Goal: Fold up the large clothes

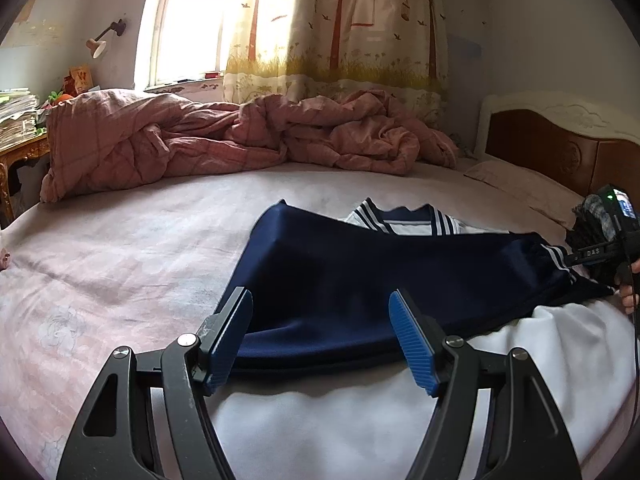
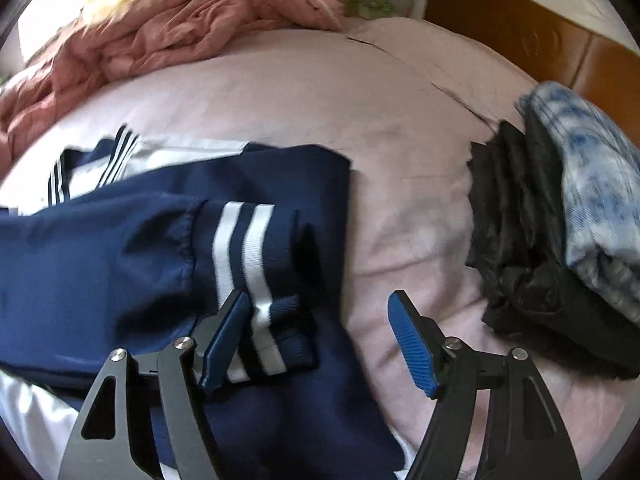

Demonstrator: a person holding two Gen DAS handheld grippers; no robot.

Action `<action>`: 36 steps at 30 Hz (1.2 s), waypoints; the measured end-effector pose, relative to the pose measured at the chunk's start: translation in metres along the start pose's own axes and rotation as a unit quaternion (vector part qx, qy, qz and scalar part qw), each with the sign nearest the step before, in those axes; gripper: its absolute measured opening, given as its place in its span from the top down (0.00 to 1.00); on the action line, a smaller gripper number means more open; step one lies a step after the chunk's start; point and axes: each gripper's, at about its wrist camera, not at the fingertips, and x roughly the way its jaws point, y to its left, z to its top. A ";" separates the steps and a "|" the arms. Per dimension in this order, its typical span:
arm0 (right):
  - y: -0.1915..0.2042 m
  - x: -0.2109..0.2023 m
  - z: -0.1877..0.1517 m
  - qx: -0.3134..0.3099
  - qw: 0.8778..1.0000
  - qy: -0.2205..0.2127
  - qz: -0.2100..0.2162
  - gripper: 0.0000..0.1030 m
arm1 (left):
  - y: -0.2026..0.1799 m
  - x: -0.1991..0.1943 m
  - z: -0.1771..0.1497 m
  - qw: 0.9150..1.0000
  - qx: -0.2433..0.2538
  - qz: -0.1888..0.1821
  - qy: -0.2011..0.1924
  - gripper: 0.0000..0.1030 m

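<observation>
A navy and white jacket [image 1: 360, 280] lies on the pink bed sheet [image 1: 120, 248], its navy sleeves folded across the white body [image 1: 320, 420]. Its striped collar [image 1: 400, 220] points to the far side. My left gripper [image 1: 320, 340] is open and empty, just above the near navy edge. In the right wrist view the jacket [image 2: 100, 260] lies at the left, with a white-striped cuff [image 2: 248, 264] on top. My right gripper [image 2: 316, 340] is open and empty; its left finger [image 2: 224, 336] hovers over the cuff. The right gripper also shows in the left wrist view [image 1: 600, 248].
A crumpled pink quilt [image 1: 200, 136] lies along the far side of the bed. A wooden headboard [image 1: 560, 148] and a pillow [image 1: 520, 188] stand at the right. A pile of black and blue-white clothes [image 2: 560, 220] lies on the sheet to the right.
</observation>
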 end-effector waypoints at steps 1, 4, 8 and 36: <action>-0.003 -0.005 -0.001 0.001 1.000 -0.008 -0.012 0.29 | -0.001 -0.004 0.001 1.000 0.000 0.003 -0.007 0.32; -0.013 -0.032 -0.008 0.002 0.999 -0.049 -0.011 0.29 | -0.007 -0.016 0.008 1.000 0.011 0.014 -0.017 0.28; -0.024 -0.086 -0.032 0.016 0.993 -0.102 0.063 0.29 | -0.017 -0.025 0.018 1.000 0.002 -0.004 -0.021 0.28; -0.008 -0.288 -0.212 -0.013 0.947 -0.302 0.111 0.00 | -0.102 -0.234 0.025 0.982 0.072 0.025 -0.172 0.00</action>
